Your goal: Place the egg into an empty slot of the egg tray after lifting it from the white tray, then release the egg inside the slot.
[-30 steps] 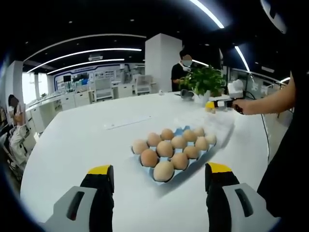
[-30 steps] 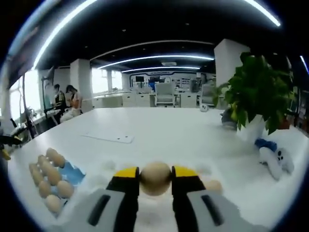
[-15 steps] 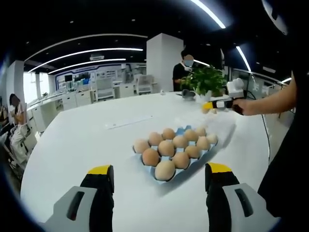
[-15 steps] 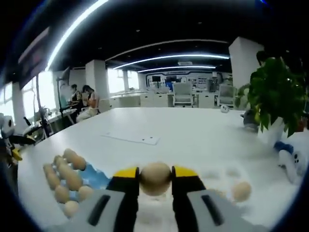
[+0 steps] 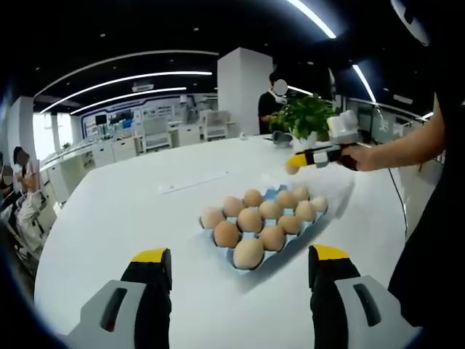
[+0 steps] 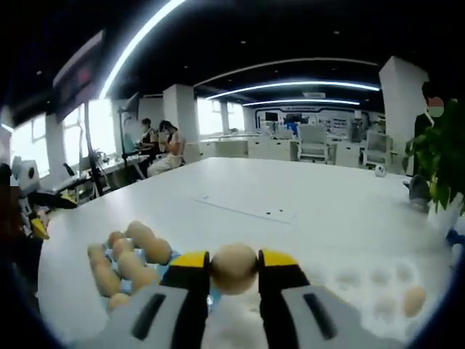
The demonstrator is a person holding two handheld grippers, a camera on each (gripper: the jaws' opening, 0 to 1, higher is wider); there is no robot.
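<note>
Right gripper clamps smooth tan egg between yellow-tipped jaws, light-blue egg tray just ahead-left. Egg fragile, slippery; hold gently across middle. Left gripper spread wide, empty.

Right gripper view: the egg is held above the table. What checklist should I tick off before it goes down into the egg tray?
1. Grip: the right hand-held gripper is shut on the egg, centred between its jaws: ok.
2. Egg clear of the white tray: ok.
3. Over the egg tray: not ok, beside it.
4. Empty slot located: cannot tell; eggs crowd the tray.
5. Left hand-held gripper open and short of the tray: ok.
</note>
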